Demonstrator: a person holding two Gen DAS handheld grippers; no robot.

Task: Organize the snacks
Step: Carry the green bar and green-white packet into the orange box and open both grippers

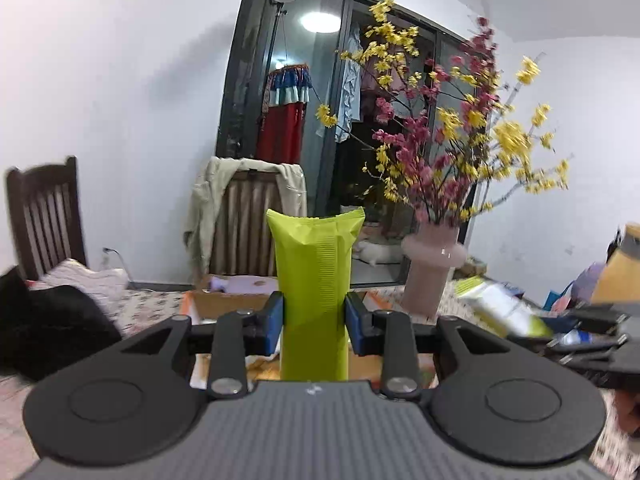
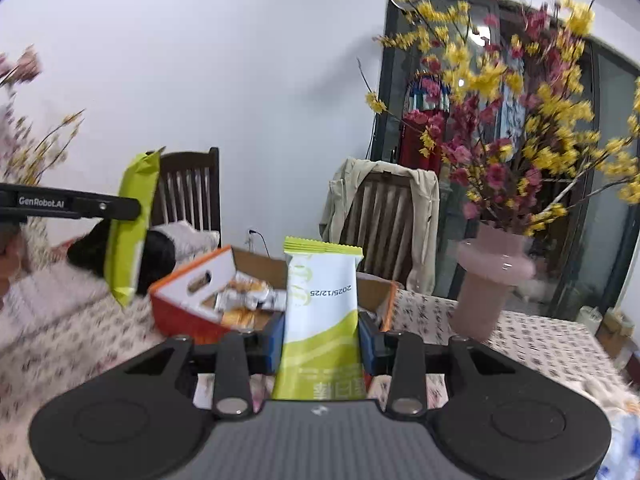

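Each gripper holds one snack pack up in the air, above the table [image 2: 520,344]. The left gripper [image 1: 315,322] is clamped on a green pack [image 1: 314,280], and the blue pads [image 1: 275,320] press its two sides about halfway up, so the top half sticks out past the fingers. The right gripper [image 2: 322,342] is clamped on a white pack [image 2: 320,308] in the same way, low on its sides, with the crimped top well past the pads. An open box [image 2: 200,300] with more snacks in it sits on the table just ahead, near the far edge. A pink vase [image 2: 486,280] of flowers stands to the right of the box, close by. The packs are soft and puffy, so one could slip out or get squashed if the squeeze is wrong. A pack or a gripper could also bump the vase or catch its branches on the way to the box and tip it over. The two grippers are near each other and might knock together.
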